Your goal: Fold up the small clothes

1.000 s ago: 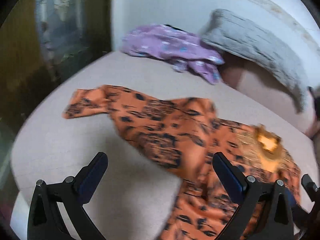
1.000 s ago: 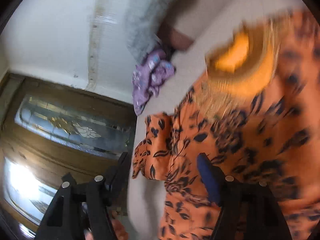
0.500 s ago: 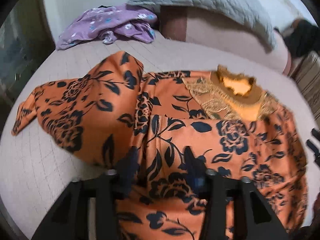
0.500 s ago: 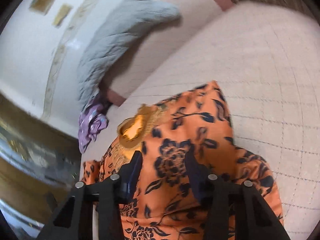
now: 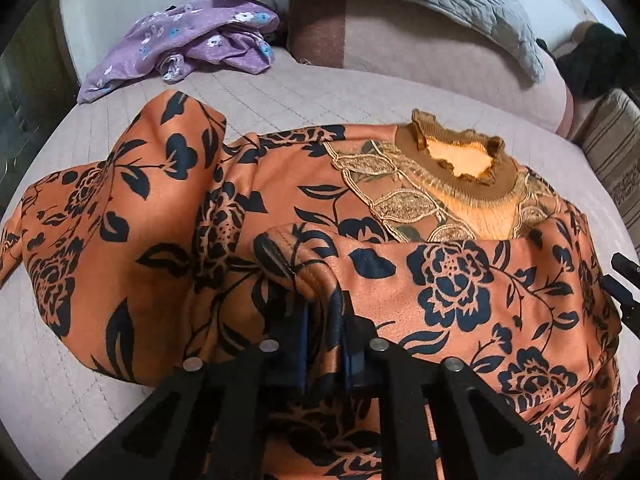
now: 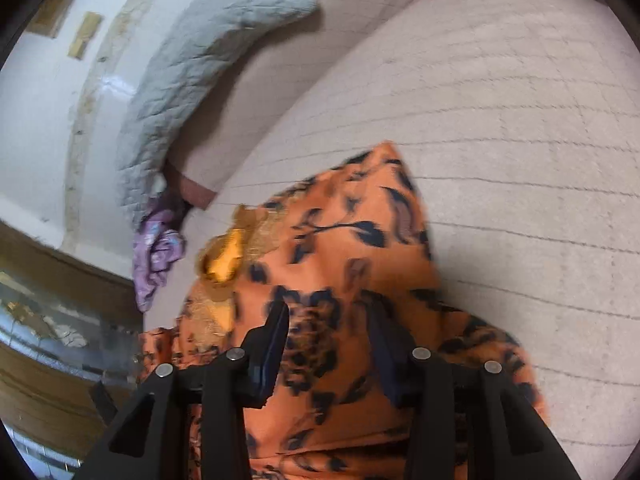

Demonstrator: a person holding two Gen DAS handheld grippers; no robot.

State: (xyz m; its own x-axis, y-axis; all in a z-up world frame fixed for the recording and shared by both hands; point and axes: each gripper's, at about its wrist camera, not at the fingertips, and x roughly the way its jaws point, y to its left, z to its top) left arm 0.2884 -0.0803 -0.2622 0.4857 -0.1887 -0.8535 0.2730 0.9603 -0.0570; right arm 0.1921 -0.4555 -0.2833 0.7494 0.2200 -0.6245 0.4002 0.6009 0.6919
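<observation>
Left claw (image 5: 322,320) now pinching orange garment (image 5: 460,292), right claw (image 6: 332,344) narrower

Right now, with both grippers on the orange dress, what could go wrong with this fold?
The left gripper pinches only a thin ridge of the dress, so the slick cloth might slip out. The right gripper straddles cloth with its jaws apart; one-sided lifting could skew the fold. The left sleeve lies bunched and may get trapped under the fold.
</observation>
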